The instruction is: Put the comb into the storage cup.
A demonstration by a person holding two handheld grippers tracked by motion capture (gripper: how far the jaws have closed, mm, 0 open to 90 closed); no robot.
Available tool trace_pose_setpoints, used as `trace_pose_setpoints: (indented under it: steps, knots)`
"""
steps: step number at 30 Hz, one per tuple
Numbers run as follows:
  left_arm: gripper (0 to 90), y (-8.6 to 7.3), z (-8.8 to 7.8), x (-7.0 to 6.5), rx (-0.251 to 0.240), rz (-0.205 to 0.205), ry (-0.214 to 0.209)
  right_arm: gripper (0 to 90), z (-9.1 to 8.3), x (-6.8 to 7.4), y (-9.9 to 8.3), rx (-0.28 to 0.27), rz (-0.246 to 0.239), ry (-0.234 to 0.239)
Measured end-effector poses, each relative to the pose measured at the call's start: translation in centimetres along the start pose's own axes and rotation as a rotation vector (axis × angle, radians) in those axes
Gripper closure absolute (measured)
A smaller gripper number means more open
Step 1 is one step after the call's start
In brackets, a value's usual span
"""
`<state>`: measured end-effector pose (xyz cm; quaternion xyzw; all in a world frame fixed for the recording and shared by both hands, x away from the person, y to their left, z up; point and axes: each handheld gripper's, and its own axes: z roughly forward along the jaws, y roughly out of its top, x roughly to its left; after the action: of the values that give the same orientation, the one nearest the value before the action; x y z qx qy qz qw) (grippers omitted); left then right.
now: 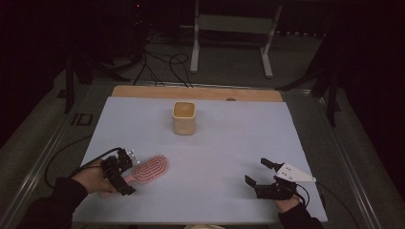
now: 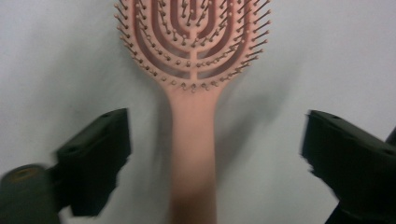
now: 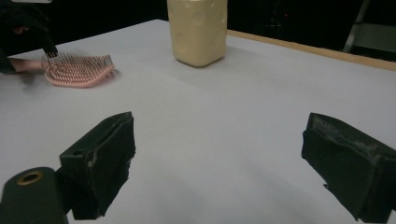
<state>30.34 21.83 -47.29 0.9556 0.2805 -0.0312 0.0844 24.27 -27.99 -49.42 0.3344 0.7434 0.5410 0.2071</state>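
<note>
In my left gripper view the hairbrush (image 2: 192, 70) loses the top of its head past the upper edge, and its handle blurs toward the bottom. My right gripper view cuts the cream cup (image 3: 198, 30) at the top, and my left hand hides the brush handle's end. From above, the table's (image 1: 219, 143) near edge runs out of frame.

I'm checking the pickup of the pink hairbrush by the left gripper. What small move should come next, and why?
Probably close the left gripper on the hairbrush handle. The handle lies between its open jaws, with gaps on both sides, and the brush rests flat on the table.
</note>
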Motion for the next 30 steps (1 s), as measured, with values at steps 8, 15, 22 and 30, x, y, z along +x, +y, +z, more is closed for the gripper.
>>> trace_pose_setpoints:
  steps: [8, 15, 22, 30]
  knots:
    - [31.3, 0.0, 0.1, 0.3, 0.016, 0.004, 0.012, 9.4, 0.0, 0.0, 0.0, 0.000, 0.000, 0.001]
    - [44.9, 0.4, 0.2, 0.4, 0.038, 0.010, 0.041, 9.4, 0.0, 0.0, 0.0, 0.000, 0.000, 0.001]
    - [55.7, 1.0, 0.7, 0.2, 0.066, 0.022, 0.060, 9.4, 0.0, 0.0, 0.0, -0.003, 0.000, 0.001]
    - [64.4, 1.4, 1.0, 0.2, 0.101, 0.020, 0.081, 9.4, 0.0, 0.0, 0.0, -0.004, 0.000, 0.000]
